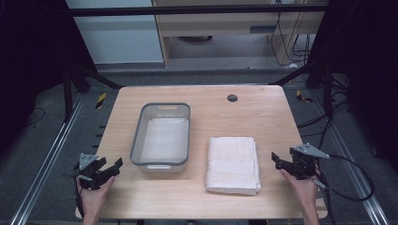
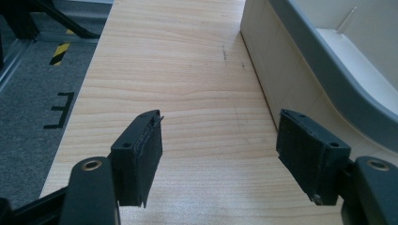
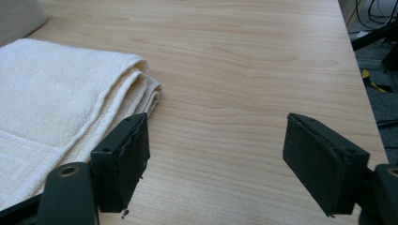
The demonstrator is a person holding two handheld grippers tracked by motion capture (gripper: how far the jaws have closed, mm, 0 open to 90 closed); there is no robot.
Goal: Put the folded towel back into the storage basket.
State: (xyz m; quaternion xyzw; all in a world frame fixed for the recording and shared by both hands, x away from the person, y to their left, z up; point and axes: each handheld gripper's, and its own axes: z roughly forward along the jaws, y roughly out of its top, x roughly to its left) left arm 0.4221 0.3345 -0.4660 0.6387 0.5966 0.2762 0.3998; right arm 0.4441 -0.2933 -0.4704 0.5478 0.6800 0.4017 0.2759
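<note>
At the near left corner of the wooden table (image 1: 263,112), left gripper (image 1: 115,167) held low in a hand, jaws spread wide with bare wood between the pads (image 2: 145,157), gripping nothing. Just right of it, a grey-rimmed plastic tub (image 1: 137,140) standing lengthwise, wall close beside the right-hand jaw in the left gripper view, not touching. Right of the tub, a folded cream towel (image 1: 233,161) lying flat on the near half, apart from the tub. Further right, near the table's right edge, right gripper (image 1: 275,160) aimed at the towel's side, jaws gaping, empty, folded edge just beside one pad. Far off, a small dark grommet (image 1: 232,98).
</note>
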